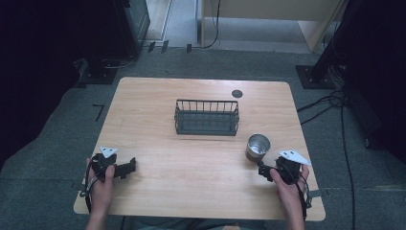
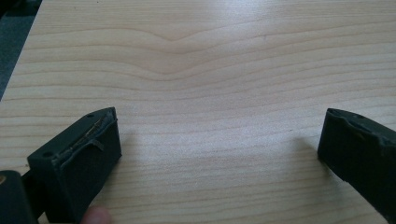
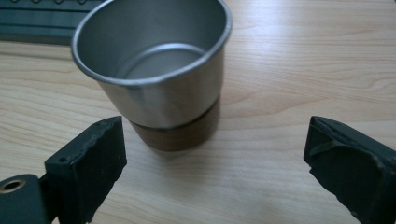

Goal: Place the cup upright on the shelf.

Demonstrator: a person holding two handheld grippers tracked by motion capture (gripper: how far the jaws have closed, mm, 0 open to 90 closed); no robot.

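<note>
Steel cup (image 3: 152,74) upright near the desk's (image 1: 201,163) right edge, just ahead of the right gripper (image 3: 212,158), jaws apart and empty; left gripper (image 2: 219,149), also apart, well off.

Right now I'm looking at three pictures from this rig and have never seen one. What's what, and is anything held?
No robot here: a person holds a handheld two-jaw gripper in each hand. The high view looks down on the light wooden table, with the left gripper and right gripper near its front edge. The other two pictures come from cameras riding on each gripper, looking along its black jaws. On the table stand a dark wire basket and a shiny metal cup, upright and empty. The right gripper's open jaws point at the cup without touching it. The left gripper is open over bare wood. Nothing is held.
</note>
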